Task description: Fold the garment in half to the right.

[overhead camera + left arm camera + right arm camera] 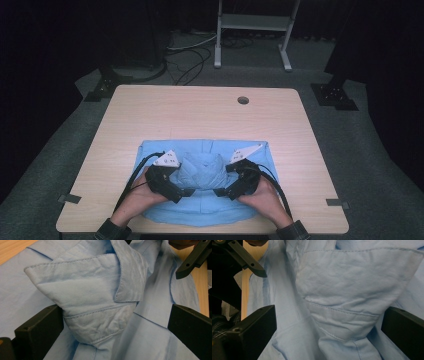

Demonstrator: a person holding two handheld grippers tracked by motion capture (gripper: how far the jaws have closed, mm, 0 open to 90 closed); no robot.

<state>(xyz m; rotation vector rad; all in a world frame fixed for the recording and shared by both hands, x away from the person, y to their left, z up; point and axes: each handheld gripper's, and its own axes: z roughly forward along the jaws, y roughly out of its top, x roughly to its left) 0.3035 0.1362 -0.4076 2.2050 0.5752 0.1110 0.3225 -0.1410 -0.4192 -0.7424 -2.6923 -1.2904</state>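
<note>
A light blue shirt [202, 170] lies folded on the front half of the wooden table [200, 115], collar toward the person. The left gripper [188, 192] and right gripper [219, 192] rest on the shirt with their tips facing each other, a short gap apart. In the left gripper view the raised collar [82, 290] stands between the wide-apart jaws of the open left gripper [115, 325], and the other gripper's jaw [192, 257] shows top right. The right gripper [328, 327] is open too, straddling the collar [352, 285]. Neither one pinches cloth.
The table has a cable hole [243, 100] at the back and grey tape marks [69, 198] [336, 202] near both front corners. Behind it on the dark floor stand a white metal frame [252, 22], black stand bases [334, 95] and loose cables [187, 55].
</note>
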